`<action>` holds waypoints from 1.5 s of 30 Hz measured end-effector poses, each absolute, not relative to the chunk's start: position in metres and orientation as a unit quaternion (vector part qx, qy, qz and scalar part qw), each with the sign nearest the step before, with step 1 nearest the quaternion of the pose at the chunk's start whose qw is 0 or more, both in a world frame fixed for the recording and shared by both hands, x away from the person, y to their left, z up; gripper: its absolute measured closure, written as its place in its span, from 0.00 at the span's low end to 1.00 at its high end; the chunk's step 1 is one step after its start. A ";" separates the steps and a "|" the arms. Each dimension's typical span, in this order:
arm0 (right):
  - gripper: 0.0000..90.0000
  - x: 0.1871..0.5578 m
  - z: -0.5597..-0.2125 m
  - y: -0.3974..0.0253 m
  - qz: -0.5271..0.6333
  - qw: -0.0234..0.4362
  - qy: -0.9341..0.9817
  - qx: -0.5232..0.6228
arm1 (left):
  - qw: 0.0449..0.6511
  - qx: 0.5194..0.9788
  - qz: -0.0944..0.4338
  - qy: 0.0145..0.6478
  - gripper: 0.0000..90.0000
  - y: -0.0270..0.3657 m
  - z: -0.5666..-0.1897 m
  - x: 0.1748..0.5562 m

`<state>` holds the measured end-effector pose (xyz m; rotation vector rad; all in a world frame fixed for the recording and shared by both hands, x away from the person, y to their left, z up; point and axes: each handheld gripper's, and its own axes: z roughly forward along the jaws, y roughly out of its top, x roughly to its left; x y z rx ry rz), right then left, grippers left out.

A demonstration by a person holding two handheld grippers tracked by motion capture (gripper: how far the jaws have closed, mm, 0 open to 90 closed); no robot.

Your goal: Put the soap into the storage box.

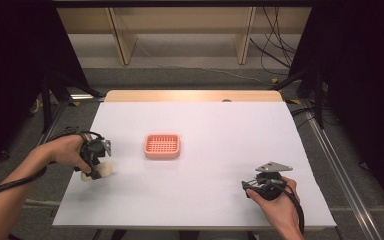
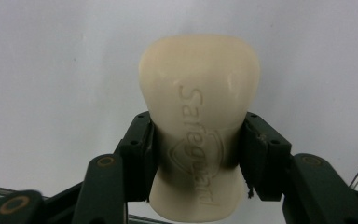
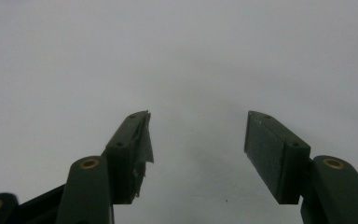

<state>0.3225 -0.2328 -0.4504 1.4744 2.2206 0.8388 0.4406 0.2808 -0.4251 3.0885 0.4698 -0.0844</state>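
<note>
A cream bar of soap (image 2: 200,121) sits between the jaws of my left gripper (image 2: 196,156), which is shut on its waist; the bar bears raised lettering. From above, the soap (image 1: 105,169) and my left gripper (image 1: 96,172) are near the table's left edge, low over the white surface. A pink soap dish (image 1: 162,146) with a slotted floor rests at mid-table, to the right of the soap. My right gripper (image 1: 252,186) is at the front right, and in the right gripper view it (image 3: 196,144) stands open over bare white table with nothing between its jaws.
The white sheet (image 1: 215,130) covers the table, with a wooden strip (image 1: 192,95) at the far edge. Black stands and cables (image 1: 275,45) flank the table beyond its sides. A metal rail (image 1: 340,165) runs along the right.
</note>
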 end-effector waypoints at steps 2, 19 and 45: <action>0.46 0.323 -0.451 -0.234 0.296 0.175 0.787 0.513 | 0.007 0.989 -0.026 0.147 0.55 0.280 -0.424 0.442; 0.46 0.321 -0.450 -0.232 0.292 0.165 0.780 0.529 | 0.014 0.989 -0.022 0.144 0.55 0.269 -0.420 0.448; 0.46 0.321 -0.450 -0.232 0.293 0.165 0.781 0.527 | 0.015 0.990 -0.018 0.138 0.55 0.258 -0.415 0.455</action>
